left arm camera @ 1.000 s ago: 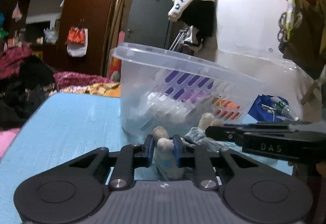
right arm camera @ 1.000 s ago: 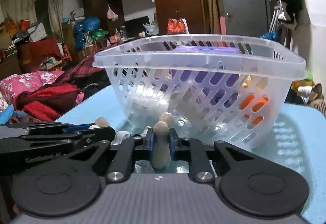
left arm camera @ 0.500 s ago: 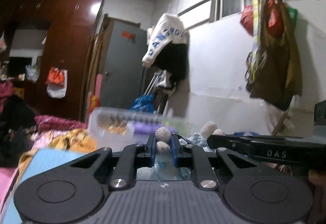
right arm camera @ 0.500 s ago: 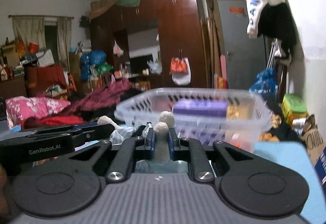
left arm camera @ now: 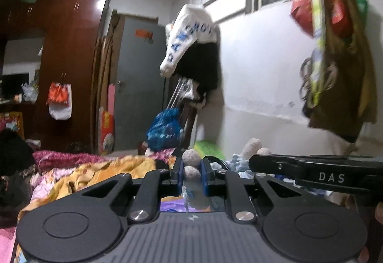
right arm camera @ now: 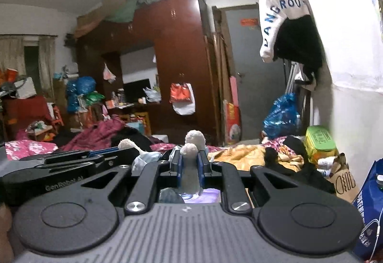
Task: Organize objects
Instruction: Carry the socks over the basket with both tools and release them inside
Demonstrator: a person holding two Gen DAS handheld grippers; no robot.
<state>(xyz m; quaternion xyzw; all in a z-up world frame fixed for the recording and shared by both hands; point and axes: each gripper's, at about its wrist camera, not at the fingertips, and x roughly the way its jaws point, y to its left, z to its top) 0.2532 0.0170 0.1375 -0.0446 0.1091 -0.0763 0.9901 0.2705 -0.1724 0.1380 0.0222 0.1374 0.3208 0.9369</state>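
Note:
A plush toy with beige limbs (left arm camera: 191, 170) and pale blue cloth hangs in the air between both grippers. My left gripper (left arm camera: 190, 175) is shut on one limb; further limbs (left arm camera: 251, 145) stick up to its right. My right gripper (right arm camera: 189, 168) is shut on another beige limb (right arm camera: 190, 176). Each view shows the other gripper from the side: the right one (left arm camera: 318, 175), the left one (right arm camera: 71, 167). Below the fingers only a patch of a purple box (right arm camera: 205, 196) shows. The basket is hidden under the grippers.
Ahead are a dark red wardrobe (right arm camera: 167, 59), a grey door (left arm camera: 138, 86) and clothes hung on the white wall (left arm camera: 191, 47). Heaped bedding and clothes (right arm camera: 251, 155) lie beyond, with a blue plastic bag (right arm camera: 282, 114) and a green box (right arm camera: 319, 141) at the right.
Both grippers have risen together with the plush toy held between them. The clear basket and the blue table have dropped out of view below.

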